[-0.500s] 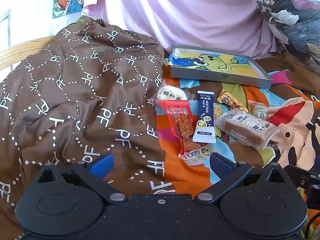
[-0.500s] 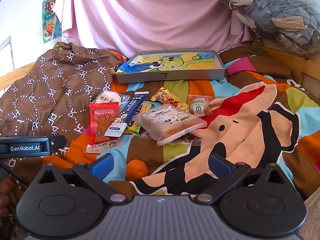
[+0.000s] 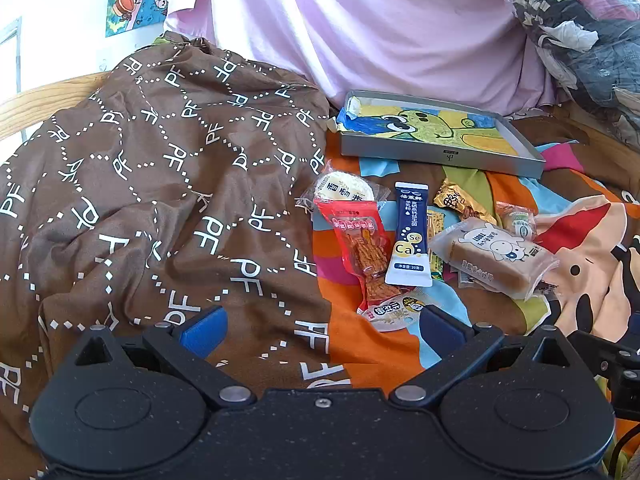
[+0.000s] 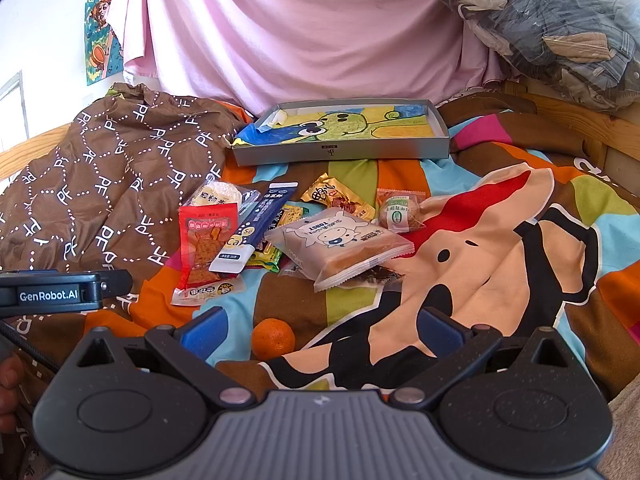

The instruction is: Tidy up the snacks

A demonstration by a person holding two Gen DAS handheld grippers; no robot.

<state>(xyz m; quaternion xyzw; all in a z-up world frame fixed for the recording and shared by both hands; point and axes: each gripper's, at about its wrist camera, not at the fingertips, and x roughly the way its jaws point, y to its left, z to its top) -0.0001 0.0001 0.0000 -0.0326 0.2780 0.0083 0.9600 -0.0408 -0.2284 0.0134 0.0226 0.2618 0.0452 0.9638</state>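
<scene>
Both grippers spread wide, empty, snack pile ahead, tray seemingly unfilled

Grey tray: shallow, rectangular, cartoon-lined, holding no snacks. All snacks lie flat on the bedding in front of it. Nearest the tray: round rice cracker, gold packet, small green-labelled pastry. Further out: red strip packet, navy sachet, toast loaf pack. Farthest out: loose mandarin.
</scene>
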